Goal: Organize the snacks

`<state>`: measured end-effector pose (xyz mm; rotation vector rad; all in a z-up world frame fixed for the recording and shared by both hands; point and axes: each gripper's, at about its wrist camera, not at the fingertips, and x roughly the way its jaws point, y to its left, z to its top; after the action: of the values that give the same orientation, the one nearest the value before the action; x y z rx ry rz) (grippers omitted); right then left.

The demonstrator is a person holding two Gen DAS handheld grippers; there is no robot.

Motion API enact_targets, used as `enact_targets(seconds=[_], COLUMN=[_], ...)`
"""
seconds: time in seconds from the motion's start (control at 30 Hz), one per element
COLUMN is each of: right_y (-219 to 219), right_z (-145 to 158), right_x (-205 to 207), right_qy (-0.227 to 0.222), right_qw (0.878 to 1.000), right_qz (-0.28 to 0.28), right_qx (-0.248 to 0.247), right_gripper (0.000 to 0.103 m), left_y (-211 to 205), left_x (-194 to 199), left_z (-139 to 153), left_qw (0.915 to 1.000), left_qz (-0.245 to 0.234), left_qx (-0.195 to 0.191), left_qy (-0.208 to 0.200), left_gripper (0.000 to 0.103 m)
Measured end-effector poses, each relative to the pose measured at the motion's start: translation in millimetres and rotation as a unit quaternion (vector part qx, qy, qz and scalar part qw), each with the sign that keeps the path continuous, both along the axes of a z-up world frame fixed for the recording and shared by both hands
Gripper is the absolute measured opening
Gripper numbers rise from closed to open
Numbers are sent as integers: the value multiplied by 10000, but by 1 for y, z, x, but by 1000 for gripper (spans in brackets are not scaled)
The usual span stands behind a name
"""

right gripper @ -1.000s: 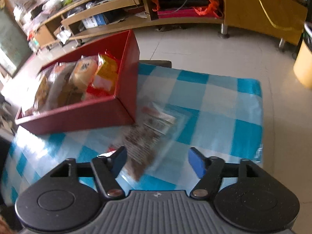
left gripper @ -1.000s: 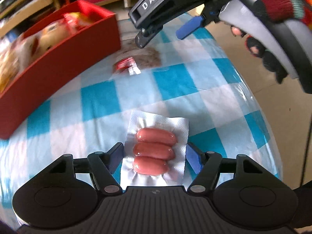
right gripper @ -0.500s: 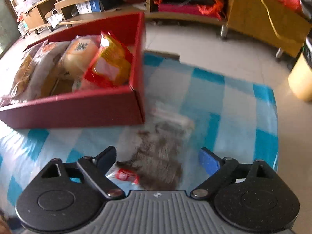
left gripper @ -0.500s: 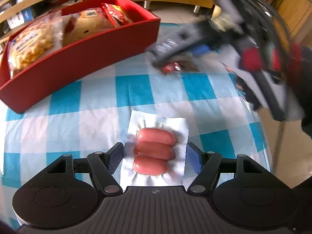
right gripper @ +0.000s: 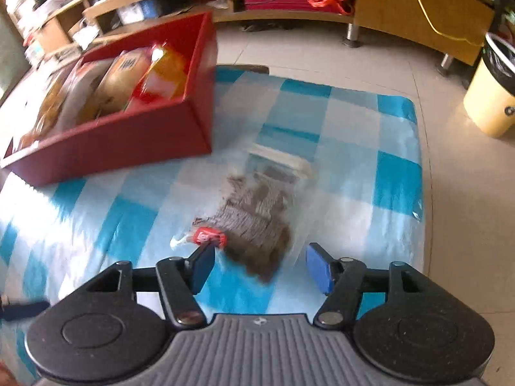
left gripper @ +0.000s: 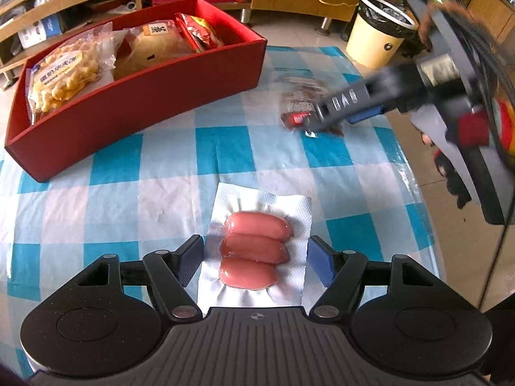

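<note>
Lower now, the right gripper (right gripper: 259,265) straddles the near end of the brown snack bag (right gripper: 257,212).
Its jaws gape wide, holding nothing; the bag lies flat beside the red box (left gripper: 135,96). The left gripper (left gripper: 256,265) stays wide open around the sausage pack (left gripper: 256,251), unclamped.

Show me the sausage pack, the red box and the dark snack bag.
sausage pack (left gripper: 256,251), left wrist view, middle sausage
red box (left gripper: 151,96), left wrist view, front wall
dark snack bag (right gripper: 257,215), right wrist view, brown contents
</note>
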<state>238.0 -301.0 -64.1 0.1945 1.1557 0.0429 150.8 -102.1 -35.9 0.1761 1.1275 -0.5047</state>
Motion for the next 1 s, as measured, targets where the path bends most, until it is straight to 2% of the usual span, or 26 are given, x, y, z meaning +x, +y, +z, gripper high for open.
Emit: enact_targets(seconds=[0.13,0.2,0.27,0.33,0.37,0.43,0.5,0.53,0.63,0.73,0.87,1.0], right_y=[2,-2,-10,-13,-11,-2,11,16,35,48,45,41], right_z=[-1,-4,-2,-2,-4,-6,-7,-9,-13,-16,-15,-11], right_x=[14,20,20,22,23,24,28,30,29,27,18,3], right_qy=[45,264,282,276,281,202,172,157,75,141,52,28], right_qw=[9986,9960,9917,9902,9909,9912,9933,9948,9969,9973,9978,9974], right_qz=[-420,-648,-850,-933,-951,-1022,-1011,-939,-769,-360,110,244], right_qx=[309,548,921,1000,915,818,528,374,-169,-618,-651,-676], right_gripper=[75,79,80,80,80,92,97,103,103,103,103,96], left_y=[1,0,0,2,3,5,6,6,5,6,8,11], left_x=[11,15,17,16,15,15,16,16,15,14,12,11], left_z=[-6,-9,-11,-11,-11,-12,-12,-13,-14,-14,-12,-10], left_qw=[9995,9992,9991,9991,9991,9990,9988,9988,9990,9993,9995,9995], left_qz=[118,113,65,27,36,101,146,173,162,148,217,275], left_qx=[-139,-153,-181,-217,-216,-208,-197,-178,-141,-92,23,100], left_qy=[259,338,380,375,368,386,413,413,402,334,211,113], left_gripper=[77,76,77,77,77,77,77,77,77,77,77,77])
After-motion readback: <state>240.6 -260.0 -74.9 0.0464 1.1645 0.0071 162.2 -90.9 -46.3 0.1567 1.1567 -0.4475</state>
